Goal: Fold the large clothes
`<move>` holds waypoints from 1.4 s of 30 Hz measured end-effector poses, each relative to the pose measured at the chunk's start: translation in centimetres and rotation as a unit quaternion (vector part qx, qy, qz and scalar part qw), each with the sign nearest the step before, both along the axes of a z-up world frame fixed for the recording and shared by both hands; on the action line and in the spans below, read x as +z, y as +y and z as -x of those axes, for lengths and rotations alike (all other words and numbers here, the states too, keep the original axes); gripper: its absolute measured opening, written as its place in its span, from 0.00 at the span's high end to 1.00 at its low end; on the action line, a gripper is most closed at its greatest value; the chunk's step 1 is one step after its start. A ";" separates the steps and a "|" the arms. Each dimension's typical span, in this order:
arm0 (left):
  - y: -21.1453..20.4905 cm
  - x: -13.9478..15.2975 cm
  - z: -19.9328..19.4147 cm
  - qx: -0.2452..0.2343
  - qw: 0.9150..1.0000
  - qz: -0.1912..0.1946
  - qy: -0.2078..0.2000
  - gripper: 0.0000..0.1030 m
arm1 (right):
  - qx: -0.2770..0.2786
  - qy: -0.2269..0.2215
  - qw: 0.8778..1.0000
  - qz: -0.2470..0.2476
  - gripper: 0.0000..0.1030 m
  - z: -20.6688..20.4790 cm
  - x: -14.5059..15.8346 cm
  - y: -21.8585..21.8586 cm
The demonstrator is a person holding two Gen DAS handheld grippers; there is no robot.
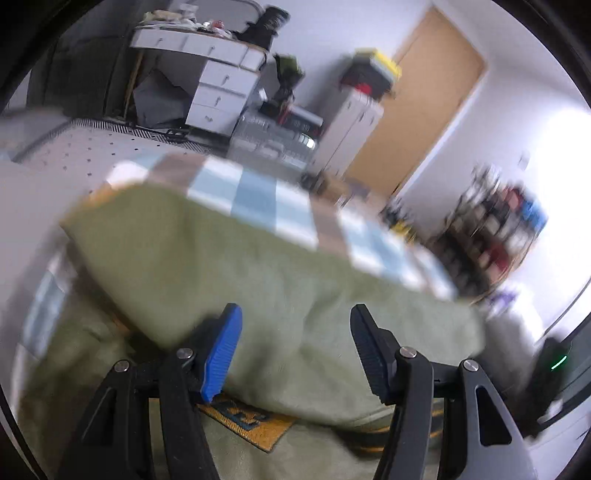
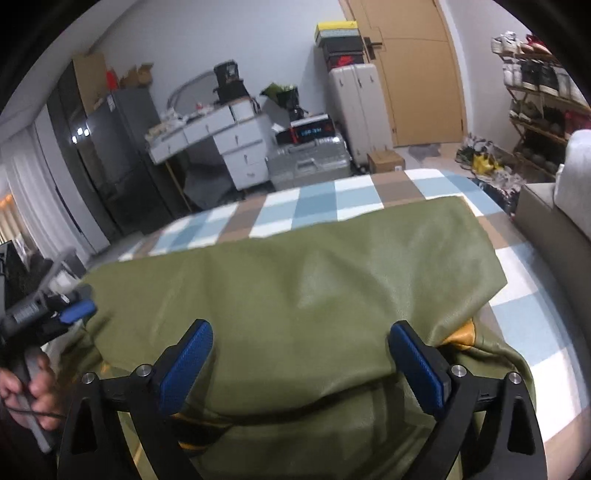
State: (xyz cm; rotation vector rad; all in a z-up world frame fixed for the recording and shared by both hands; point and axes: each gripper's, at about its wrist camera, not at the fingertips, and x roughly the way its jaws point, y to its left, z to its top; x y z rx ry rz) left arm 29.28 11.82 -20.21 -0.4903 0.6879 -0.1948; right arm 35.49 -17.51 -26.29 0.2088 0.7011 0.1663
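One green garment (image 2: 295, 280) (folded) lies crosswise on checked bedspread (image 2: 321, 199).

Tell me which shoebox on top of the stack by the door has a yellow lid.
The topmost shoebox has it; under it sit a grey-green box, a black one and a red and black one, all resting on the tall pale suitcase.

Bed w/ a blue, white & tan checked cover (image 2: 317, 203); past its far edge a white desk w/ drawers (image 2: 236, 144), cluttered on top, w/ a silver hard case (image 2: 310, 162) beside it on the floor. Pale upright suitcase (image 2: 354, 110) w/ shoe boxes (image 2: 338, 40) stacked on it stands next to a wooden door (image 2: 417, 74). Shoe rack (image 2: 543, 92) on the right wall, loose shoes (image 2: 480, 155) on the floor by it, small cardboard box (image 2: 386, 160) nr the door, dark wardrobe (image 2: 110, 155) at left.
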 end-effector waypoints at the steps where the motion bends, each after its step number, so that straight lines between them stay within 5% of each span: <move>1: 0.8 1.3 0.0 0.014 1.000 -0.014 -0.007 0.36 | -0.001 0.001 1.000 -0.005 0.05 -0.1 -0.1 -0.2; 5: 2.5 5.4 -1.7 0.027 0.993 -0.111 -0.029 0.26 | 0.003 -0.007 0.999 -0.039 0.05 0.5 0.1 -1.0; 8: 2.6 5.3 -5.1 -0.008 0.987 -0.160 0.023 0.26 | -0.003 -0.024 0.997 -0.071 0.05 0.9 0.2 -2.2; 13: 2.0 -1.7 -9.4 -0.072 0.974 -0.146 0.156 0.28 | -0.015 -0.019 0.988 -0.150 0.05 0.7 -0.6 -4.9; 15: 1.3 -4.7 -9.5 -0.080 0.965 -0.171 0.182 0.28 | -0.015 -0.019 0.984 -0.174 0.05 0.9 -0.8 -5.5; 21: 0.3 -2.6 -9.0 -0.049 0.962 -0.186 0.192 0.28 | -0.015 -0.010 0.987 -0.158 0.05 0.8 -0.7 -4.9; 26: -5.2 1.4 -7.0 -0.114 0.959 -0.237 0.104 0.27 | -0.015 -0.008 0.987 -0.161 0.05 0.7 -0.9 -5.3; 30: -8.7 -3.7 -7.8 -0.164 0.940 -0.250 0.166 0.26 | -0.015 -0.009 0.986 -0.163 0.05 0.7 -0.9 -5.4; 32: -9.5 -5.0 -7.0 -0.153 0.935 -0.292 0.130 0.25 | -0.014 -0.010 0.986 -0.165 0.05 0.7 -1.0 -5.5; 38: -7.6 -2.1 -4.1 -0.161 0.946 -0.248 0.136 0.25 | -0.016 -0.006 0.986 -0.167 0.05 0.6 -1.0 -5.6; 42: -6.4 2.4 1.2 -0.165 0.963 -0.208 0.054 0.25 | -0.017 -0.009 0.985 -0.170 0.05 0.7 -0.9 -5.7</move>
